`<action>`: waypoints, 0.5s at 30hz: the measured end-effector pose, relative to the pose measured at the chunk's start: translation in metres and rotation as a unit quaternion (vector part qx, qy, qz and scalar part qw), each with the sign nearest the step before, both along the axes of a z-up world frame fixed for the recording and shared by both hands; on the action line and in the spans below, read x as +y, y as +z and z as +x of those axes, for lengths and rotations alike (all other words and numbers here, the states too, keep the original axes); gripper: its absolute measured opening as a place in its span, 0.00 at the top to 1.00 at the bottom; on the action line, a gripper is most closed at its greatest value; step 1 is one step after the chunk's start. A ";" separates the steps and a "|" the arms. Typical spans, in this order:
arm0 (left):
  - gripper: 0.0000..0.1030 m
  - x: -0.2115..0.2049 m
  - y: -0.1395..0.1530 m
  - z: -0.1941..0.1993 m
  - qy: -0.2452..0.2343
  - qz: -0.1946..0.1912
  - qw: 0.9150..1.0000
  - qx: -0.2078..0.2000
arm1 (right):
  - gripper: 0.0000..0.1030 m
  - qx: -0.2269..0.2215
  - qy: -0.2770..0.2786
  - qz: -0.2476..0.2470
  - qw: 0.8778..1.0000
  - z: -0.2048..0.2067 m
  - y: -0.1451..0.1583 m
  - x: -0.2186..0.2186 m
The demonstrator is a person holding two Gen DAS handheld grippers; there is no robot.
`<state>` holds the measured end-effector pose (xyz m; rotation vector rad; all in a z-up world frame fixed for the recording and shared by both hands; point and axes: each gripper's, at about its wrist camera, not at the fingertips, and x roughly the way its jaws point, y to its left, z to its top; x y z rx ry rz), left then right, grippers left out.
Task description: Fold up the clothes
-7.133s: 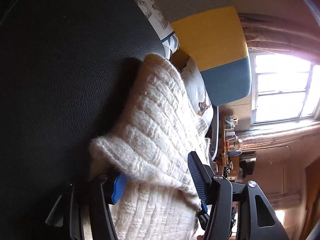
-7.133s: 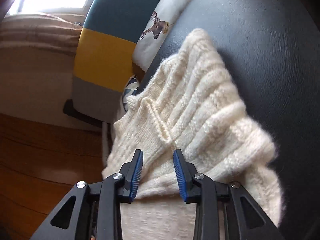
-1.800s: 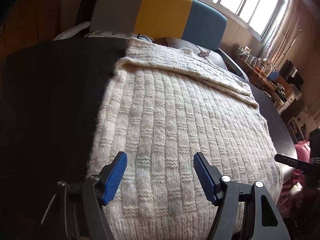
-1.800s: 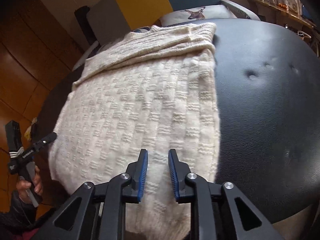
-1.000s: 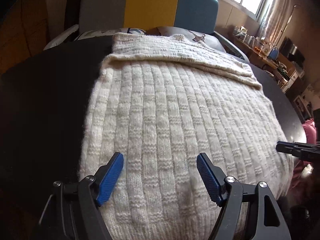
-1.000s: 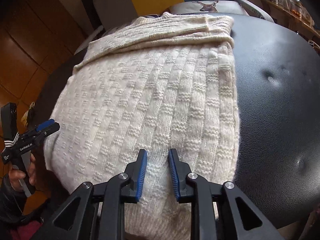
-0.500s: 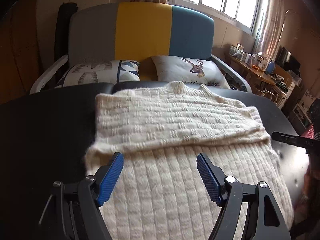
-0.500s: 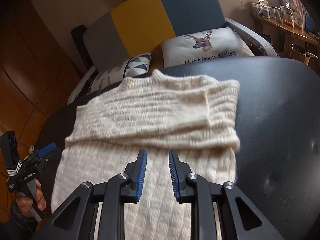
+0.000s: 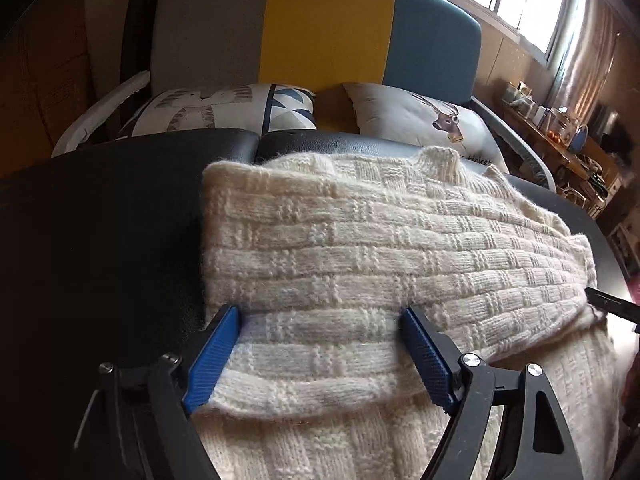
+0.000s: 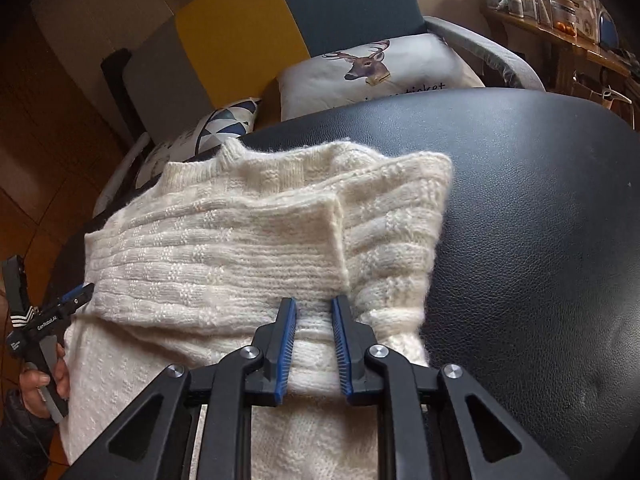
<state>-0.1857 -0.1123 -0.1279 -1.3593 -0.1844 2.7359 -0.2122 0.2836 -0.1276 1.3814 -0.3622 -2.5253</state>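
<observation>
The left gripper (image 9: 316,356) is spread wide; the right gripper (image 10: 314,346) is nearly closed, gripping nothing. Both hover at the sweater (image 9: 360,248), lying part-folded on the black cushion (image 10: 540,240). Thick, soft knit: grasp near corners.

Cream chunky-knit sweater (image 9: 360,248), basket-weave ribbed pattern, lying flat on black leather surface. Folded sleeves lie across upper body as thick horizontal band; one sleeve cuff end (image 10: 328,240) lies on top, toward right side of sweater. Ribbed collar (image 9: 438,160) at far edge, pointing away. Lower body of sweater extends toward near edge, ribs running lengthwise, spread smooth. Left edge straight, right edge rounded and fuzzy. Fabric thick, soft, slightly hairy.
</observation>
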 end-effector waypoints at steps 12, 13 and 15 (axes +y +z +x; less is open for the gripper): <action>0.20 0.014 0.034 -0.036 -0.020 -0.040 0.998 0.042 | 0.79 0.023 0.037 0.043 0.998 -0.044 0.039 -0.046; 0.20 0.013 0.025 -0.044 -0.012 -0.049 0.998 0.024 | 0.79 0.007 0.035 0.056 0.998 -0.052 0.030 -0.047; 0.18 0.005 0.002 -0.054 0.000 -0.042 0.999 -0.009 | 0.80 0.002 0.027 0.046 0.999 -0.054 0.018 -0.041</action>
